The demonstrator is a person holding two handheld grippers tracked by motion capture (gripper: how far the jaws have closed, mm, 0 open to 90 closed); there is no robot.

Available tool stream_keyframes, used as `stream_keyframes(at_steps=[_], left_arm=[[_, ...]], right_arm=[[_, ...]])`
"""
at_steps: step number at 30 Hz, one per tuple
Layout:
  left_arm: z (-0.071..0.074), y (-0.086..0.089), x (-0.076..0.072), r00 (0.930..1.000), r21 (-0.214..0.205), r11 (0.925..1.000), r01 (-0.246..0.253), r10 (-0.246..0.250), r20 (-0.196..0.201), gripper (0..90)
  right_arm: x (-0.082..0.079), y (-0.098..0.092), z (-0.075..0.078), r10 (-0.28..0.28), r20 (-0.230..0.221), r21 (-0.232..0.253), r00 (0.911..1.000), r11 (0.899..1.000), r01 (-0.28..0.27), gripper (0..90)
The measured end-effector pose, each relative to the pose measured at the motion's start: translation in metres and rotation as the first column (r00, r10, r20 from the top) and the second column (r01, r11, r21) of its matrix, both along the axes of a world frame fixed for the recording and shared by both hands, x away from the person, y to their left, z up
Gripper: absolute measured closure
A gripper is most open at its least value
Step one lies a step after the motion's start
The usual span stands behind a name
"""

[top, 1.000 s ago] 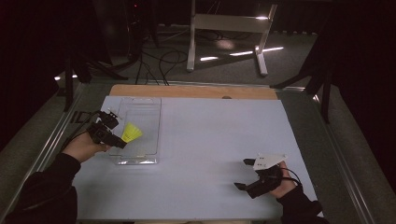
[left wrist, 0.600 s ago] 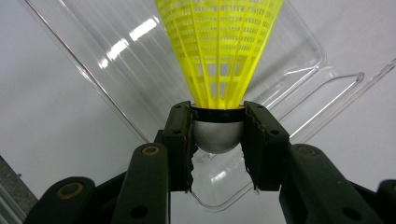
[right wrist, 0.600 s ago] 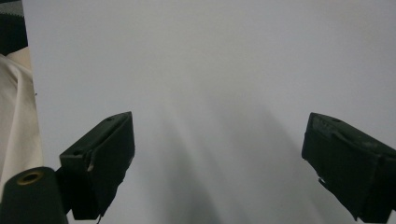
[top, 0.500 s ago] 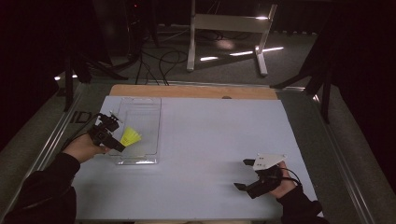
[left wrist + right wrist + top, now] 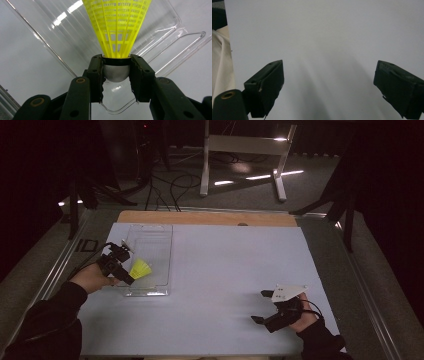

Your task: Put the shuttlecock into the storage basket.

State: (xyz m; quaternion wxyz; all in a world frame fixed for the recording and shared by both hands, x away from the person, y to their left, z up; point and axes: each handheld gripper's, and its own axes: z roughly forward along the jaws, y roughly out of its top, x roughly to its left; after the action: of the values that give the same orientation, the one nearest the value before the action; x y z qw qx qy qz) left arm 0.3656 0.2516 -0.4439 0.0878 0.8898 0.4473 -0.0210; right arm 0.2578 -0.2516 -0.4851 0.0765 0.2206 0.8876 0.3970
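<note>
At the far left, the left gripper [image 5: 116,265] has its jaws clamped on the grey rounded cap of a yellow shuttlecock [image 5: 140,269], pinching just below the black band where the plastic skirt begins; I judge that grip is chosen because the cap is the only solid part, and the skirt would crush. The shuttlecock hangs over the near end of a clear tray [image 5: 150,240], its skirt pointing away from the hand, so it looks poised either to go in or to come out, and I cannot tell which. The tray lies lengthwise on the left side of the white mat [image 5: 225,270], within easy reach of that hand. Well apart, at the near right, the right gripper [image 5: 267,311] rests low on the mat with jaws wide apart and nothing between them, seemingly parked out of the way. Beyond the mat a strip of wood [image 5: 200,217] shows, then dark floor with cables [image 5: 170,185] and a white stand [image 5: 245,150].
</note>
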Motion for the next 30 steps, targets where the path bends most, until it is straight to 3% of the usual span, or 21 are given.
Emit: stream_keyframes(at_steps=[2, 4, 12, 23, 24, 26, 30], left_arm=[[0.001, -0.002, 0.001, 0.9999, 0.005, 1.0, 0.006, -0.006, -0.012, 64.9], [0.003, -0.004, 0.0, 0.9999, 0.02, 0.9997, 0.012, -0.012, 0.005, 63.5], [0.016, -0.008, 0.001, 0.9969, 0.03, 0.9994, -0.019, 0.017, 0.077, 41.2], [0.029, -0.009, -0.002, 0.9939, -0.016, 0.9999, -0.005, 0.006, 0.11, 20.8], [0.03, -0.008, -0.003, 0.9953, -0.063, 0.998, 0.002, 0.004, 0.097, 15.6], [0.03, -0.009, -0.004, 0.9952, -0.083, 0.9965, 0.012, -0.004, 0.098, 14.9], [0.027, -0.014, -0.006, 0.9944, -0.104, 0.9937, 0.04, -0.03, 0.102, 1.1]], right_arm=[[0.0, 0.0, 0.0, 0.001, -0.001, 0.001, 1.0, 1.0, -0.001, 9.7], [0.0, 0.0, 0.0, 0.001, 0.0, -0.001, 1.0, 1.0, -0.001, 9.7], [0.0, 0.0, 0.001, -0.001, 0.0, 0.001, 1.0, 1.0, 0.001, 9.7], [-0.001, -0.001, 0.0, -0.008, 0.002, 0.0, 1.0, 1.0, 0.008, 9.7], [-0.001, -0.002, 0.0, -0.011, 0.006, 0.004, 0.9999, 1.0, 0.011, 9.7], [-0.002, -0.003, 0.0, -0.018, 0.007, 0.008, 0.9998, 1.0, 0.018, 9.7], [-0.003, -0.004, -0.001, -0.021, 0.005, 0.011, 0.9998, 1.0, 0.021, 9.7]])
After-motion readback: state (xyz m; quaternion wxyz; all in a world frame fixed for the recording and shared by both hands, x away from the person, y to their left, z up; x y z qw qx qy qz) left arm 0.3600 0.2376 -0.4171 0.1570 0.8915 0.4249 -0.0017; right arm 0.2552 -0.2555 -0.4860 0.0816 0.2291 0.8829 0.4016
